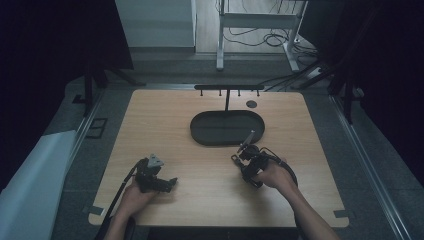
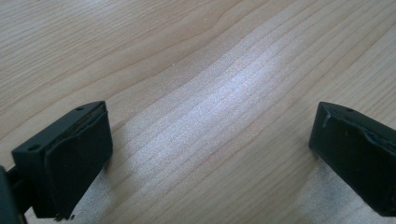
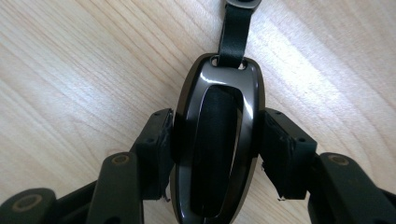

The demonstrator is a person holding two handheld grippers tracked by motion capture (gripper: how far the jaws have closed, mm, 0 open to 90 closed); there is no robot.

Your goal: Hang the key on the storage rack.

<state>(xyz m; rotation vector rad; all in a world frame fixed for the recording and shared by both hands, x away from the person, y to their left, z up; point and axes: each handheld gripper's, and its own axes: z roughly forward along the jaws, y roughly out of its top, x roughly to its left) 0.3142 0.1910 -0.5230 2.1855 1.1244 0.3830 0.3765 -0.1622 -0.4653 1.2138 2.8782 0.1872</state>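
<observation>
A glossy dark oval key fob (image 3: 217,116) with a black strap (image 3: 235,37) lies on the wooden table, seen from close up in the right gripper view. My right gripper (image 3: 215,147) is shut on it, one pad pressed against each long side. In the high view the right gripper (image 1: 240,159) sits just in front of the black oval tray (image 1: 194,129). My left gripper (image 2: 210,144) is open, its jaws far apart over bare wood with nothing between them. In the high view the left gripper (image 1: 169,183) rests at the table's front left.
A black bar stand with small hooks (image 1: 227,90) stands behind the tray, with a small dark round disc (image 1: 251,104) beside it. The table's edges drop to grey floor; cables and a desk frame lie beyond the far edge.
</observation>
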